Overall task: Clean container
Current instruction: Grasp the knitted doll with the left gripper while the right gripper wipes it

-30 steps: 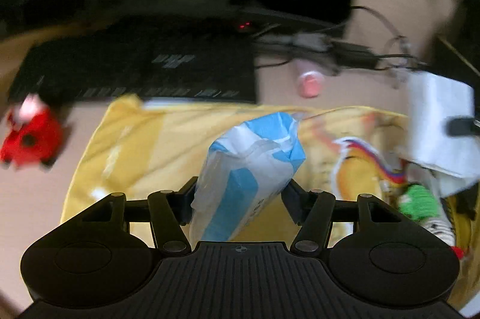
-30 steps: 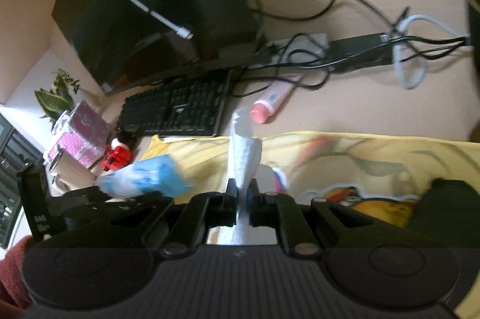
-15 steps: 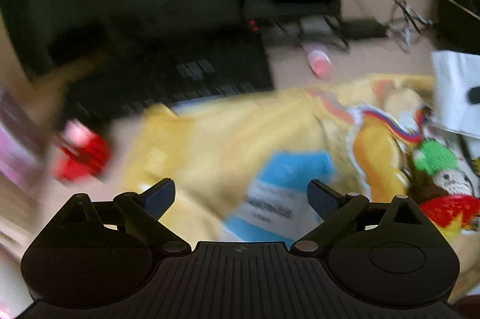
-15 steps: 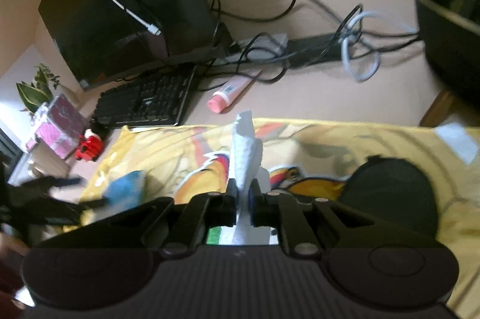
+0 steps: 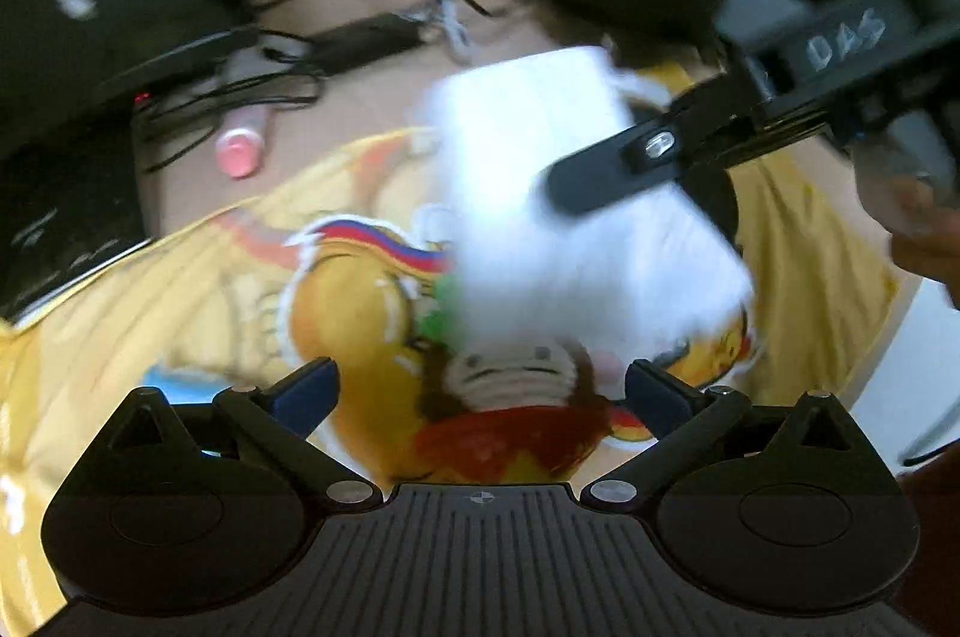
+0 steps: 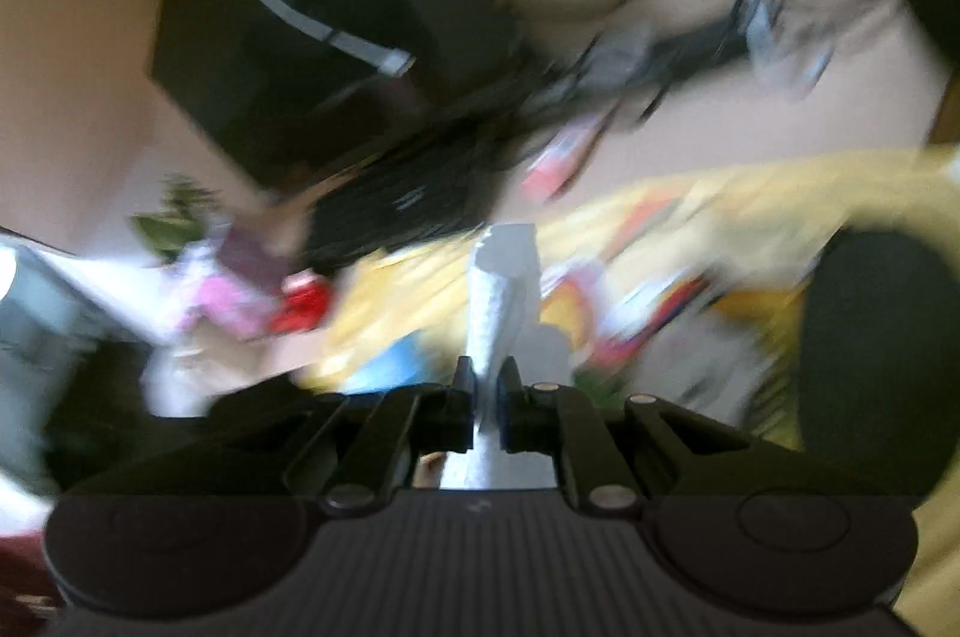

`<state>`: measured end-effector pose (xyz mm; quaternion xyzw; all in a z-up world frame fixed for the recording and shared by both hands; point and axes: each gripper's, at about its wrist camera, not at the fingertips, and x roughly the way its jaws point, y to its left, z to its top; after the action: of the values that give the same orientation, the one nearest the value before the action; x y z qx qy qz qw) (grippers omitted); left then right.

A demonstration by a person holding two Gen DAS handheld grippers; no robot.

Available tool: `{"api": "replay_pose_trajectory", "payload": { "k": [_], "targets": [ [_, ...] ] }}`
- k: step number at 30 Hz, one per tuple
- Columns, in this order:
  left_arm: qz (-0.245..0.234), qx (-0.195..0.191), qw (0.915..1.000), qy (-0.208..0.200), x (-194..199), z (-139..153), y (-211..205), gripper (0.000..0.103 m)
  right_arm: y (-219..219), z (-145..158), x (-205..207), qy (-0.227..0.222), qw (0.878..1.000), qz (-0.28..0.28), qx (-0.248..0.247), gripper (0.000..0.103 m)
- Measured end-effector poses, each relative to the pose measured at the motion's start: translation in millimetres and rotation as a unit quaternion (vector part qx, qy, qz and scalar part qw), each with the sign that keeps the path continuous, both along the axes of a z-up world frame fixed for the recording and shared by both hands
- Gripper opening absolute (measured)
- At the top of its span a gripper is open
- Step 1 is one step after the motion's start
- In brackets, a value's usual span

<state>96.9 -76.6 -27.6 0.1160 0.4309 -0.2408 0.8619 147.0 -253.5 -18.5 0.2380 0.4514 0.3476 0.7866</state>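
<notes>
My right gripper (image 6: 486,391) is shut on a white tissue (image 6: 501,289) that stands up between its fingers; the same tissue (image 5: 576,193) hangs large and blurred in the left wrist view, with the right gripper's finger (image 5: 612,169) across it. My left gripper (image 5: 480,385) is open and empty above the yellow printed cloth (image 5: 198,307). A black round container (image 6: 870,331) sits on the cloth at the right of the right wrist view. The blue and white tissue pack (image 6: 390,361) lies on the cloth, just a blurred patch.
A black keyboard (image 5: 54,217), a monitor (image 6: 288,25), tangled cables (image 5: 384,31) and a pink-capped tube (image 5: 240,151) lie behind the cloth. A red toy (image 6: 300,307) and a pink box (image 6: 210,289) sit at the left. Both views are motion-blurred.
My left gripper opened and let go of the blue tissue pack, then swung right toward the tissue. My right gripper kept its hold on the tissue and moved over the cloth.
</notes>
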Motion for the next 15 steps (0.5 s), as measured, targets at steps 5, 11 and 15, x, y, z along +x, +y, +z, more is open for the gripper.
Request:
{"api": "replay_pose_trajectory", "payload": {
  "k": [5,11,15],
  "targets": [
    [-0.017,0.012,0.9998,0.002,9,-22,-14,0.103,9,-26,7,0.024,0.997,-0.020,-0.070,0.009],
    [0.006,-0.029,0.9995,0.006,20,-26,-1,0.077,-3,-27,13,-0.019,0.979,-0.069,-0.192,0.009],
    [0.015,-0.033,0.9993,-0.006,31,-19,-1,0.068,-9,-19,15,-0.027,0.979,-0.075,-0.186,0.009]
  ]
}}
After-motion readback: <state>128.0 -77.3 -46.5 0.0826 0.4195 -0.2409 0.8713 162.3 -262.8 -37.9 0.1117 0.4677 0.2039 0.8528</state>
